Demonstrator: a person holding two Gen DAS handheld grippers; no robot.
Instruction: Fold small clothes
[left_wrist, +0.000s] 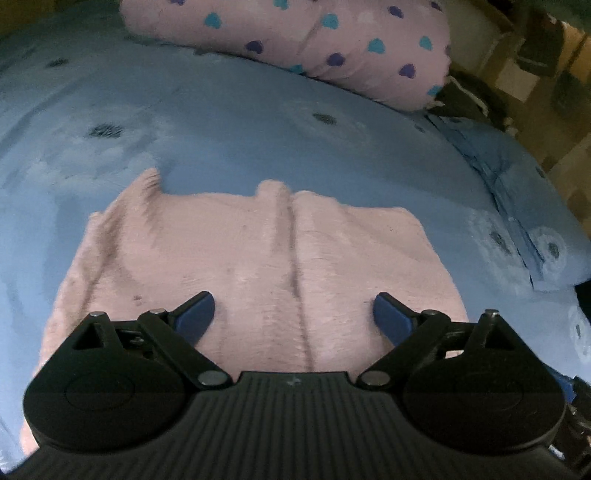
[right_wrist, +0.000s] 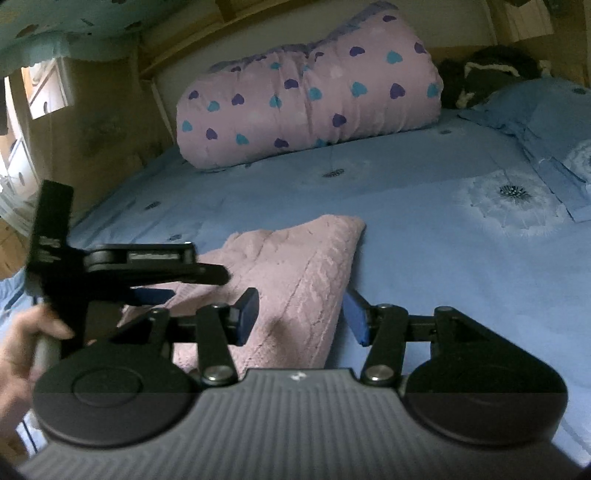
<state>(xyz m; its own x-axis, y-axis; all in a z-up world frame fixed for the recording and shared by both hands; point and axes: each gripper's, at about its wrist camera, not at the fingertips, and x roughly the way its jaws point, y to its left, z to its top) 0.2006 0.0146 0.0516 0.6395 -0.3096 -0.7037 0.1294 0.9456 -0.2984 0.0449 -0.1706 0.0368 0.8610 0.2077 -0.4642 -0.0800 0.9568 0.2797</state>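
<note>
Left claw (left_wrist: 293, 317): jaws spread wide, blue pads (left_wrist: 195, 317) well apart, nothing between them. Right claw (right_wrist: 301, 317): jaws likewise parted, blue pads (right_wrist: 246, 314) apart with no grip made. In the right wrist view the left claw (right_wrist: 155, 291) appears to the left of the right claw, seen side-on. The person's left hand (right_wrist: 26, 350) grips its handle at the lower left.

Both tongs (left_wrist: 293, 319) (right_wrist: 301, 317) are matte black, ribbed, with silver screws and blue pads (left_wrist: 195, 317).
</note>
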